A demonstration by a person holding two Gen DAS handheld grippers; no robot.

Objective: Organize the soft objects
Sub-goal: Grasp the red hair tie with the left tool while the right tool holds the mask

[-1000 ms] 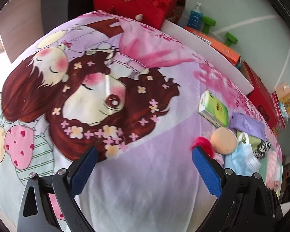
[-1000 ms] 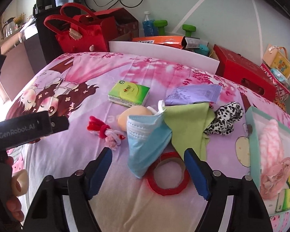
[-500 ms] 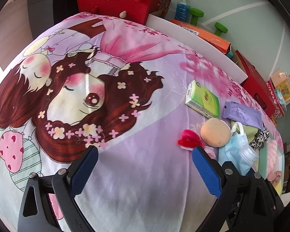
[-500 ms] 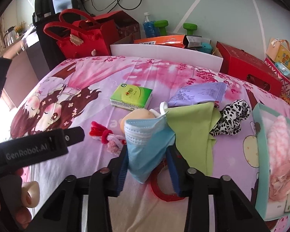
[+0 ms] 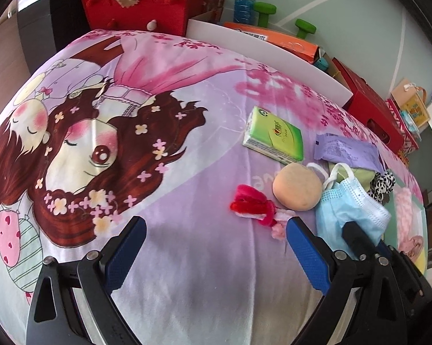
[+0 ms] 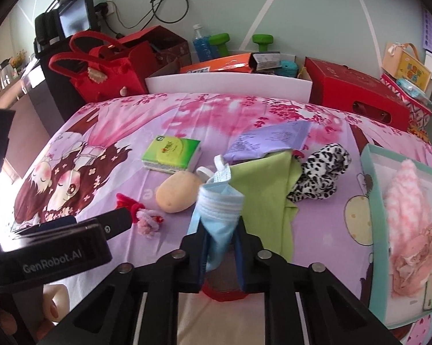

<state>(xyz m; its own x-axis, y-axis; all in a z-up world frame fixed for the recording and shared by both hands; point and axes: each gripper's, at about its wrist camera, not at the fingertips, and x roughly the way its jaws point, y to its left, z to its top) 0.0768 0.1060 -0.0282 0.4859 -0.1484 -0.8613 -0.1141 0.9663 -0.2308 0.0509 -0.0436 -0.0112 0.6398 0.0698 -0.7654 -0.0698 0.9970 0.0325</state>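
Right tool (image 6: 220,247): jaws closing on the blue face mask (image 6: 216,215), with the bunched lower end of the mask between the pads and the pads already pressing on the cloth. The mask stands up out of the jaws, its pleated band uppermost, one white ear loop (image 6: 221,164) trailing toward the green cloth (image 6: 264,184) behind it. It sits near the middle of the printed bedsheet (image 6: 187,115), just beside the tan round cushion (image 6: 177,191).

Left tool (image 5: 216,247): jaws wide apart, nothing between them, hanging over bare sheet, with the red and pink fuzzy tie (image 5: 254,207) just ahead of its right finger.

Handling, judged: the mask is very light, thin and limp. It will fold and dangle rather than hold shape, so weight is no concern, but slip is. A pinch through several gathered layers, as here, should hold better than a single edge. The ear loops look likely to snag on the green cloth or the cushion when lifted. Avoid gripping by a loop alone, since it stretches and swings.

Likely destination: the teal box (image 6: 371,178) at the right, already holding pink fluffy items (image 6: 403,201). A red tape ring (image 6: 224,294) lies under the jaws, apparently not caught.
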